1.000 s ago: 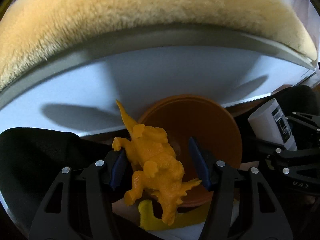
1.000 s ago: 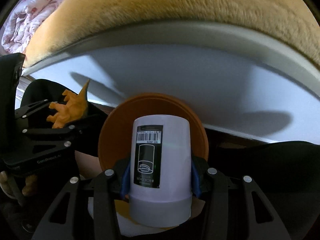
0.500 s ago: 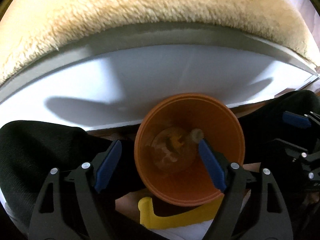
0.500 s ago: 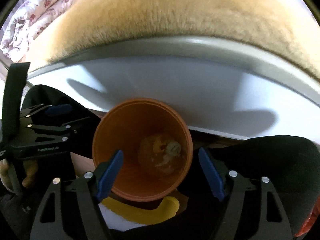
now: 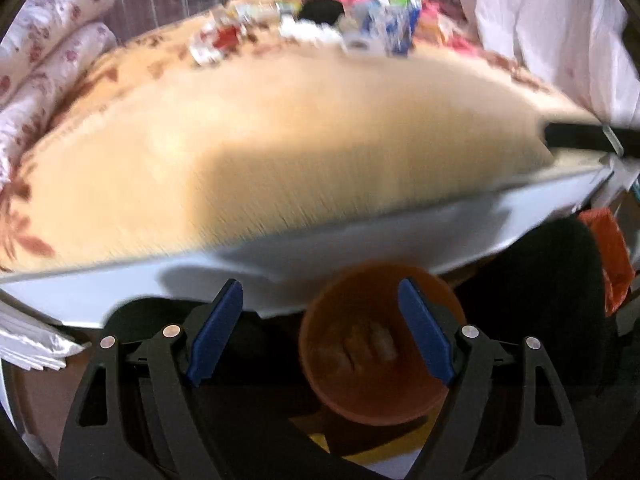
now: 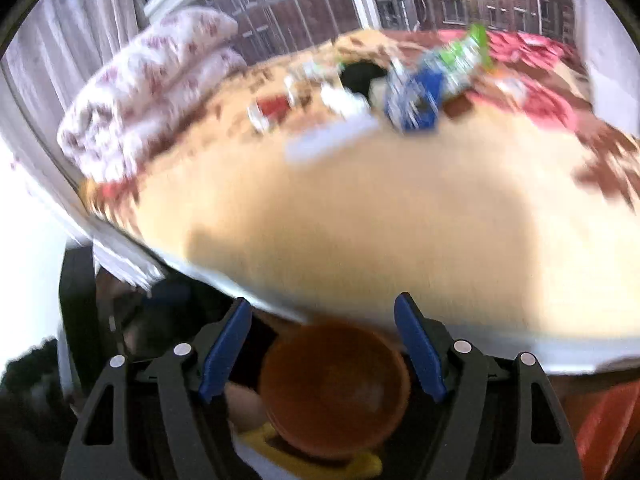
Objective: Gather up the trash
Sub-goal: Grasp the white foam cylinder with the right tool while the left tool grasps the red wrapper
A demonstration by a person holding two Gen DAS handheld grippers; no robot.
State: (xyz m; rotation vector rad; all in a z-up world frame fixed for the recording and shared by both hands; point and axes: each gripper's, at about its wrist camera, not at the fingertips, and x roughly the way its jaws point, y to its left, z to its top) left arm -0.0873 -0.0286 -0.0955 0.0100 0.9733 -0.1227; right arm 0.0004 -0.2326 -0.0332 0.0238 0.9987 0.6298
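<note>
1. Left wrist view: the left claw (image 5: pixel 320 332) stands with its blue pads (image 5: pixel 216 332) wide apart and nothing between them. Its jaws have lately been opening.
2. Below and behind the claw's right pad sits the orange bin (image 5: pixel 380 352), mouth up, with pale blurred items at its bottom; what they are cannot be told.
3. Ahead of the claw, past a white bed edge (image 5: pixel 360 240), lies a tan fuzzy blanket (image 5: pixel 280 140). At its far side, well apart from the claw, a scatter of trash (image 5: pixel 360 28) shows as blurred wrappers.
4. Right wrist view: the right claw (image 6: pixel 322 348) also has its pads (image 6: pixel 226 352) spread apart with nothing gripped; the jaws have just been closing a little.
5. The orange bin (image 6: pixel 334 388) sits directly below, between the two pads but lower, touching neither.
6. Far ahead on the blanket (image 6: pixel 360 220) lies the trash (image 6: pixel 412 96): blue, green, white and red packets, well apart from the claw. To the far left lies a rolled floral quilt (image 6: pixel 152 84).
</note>
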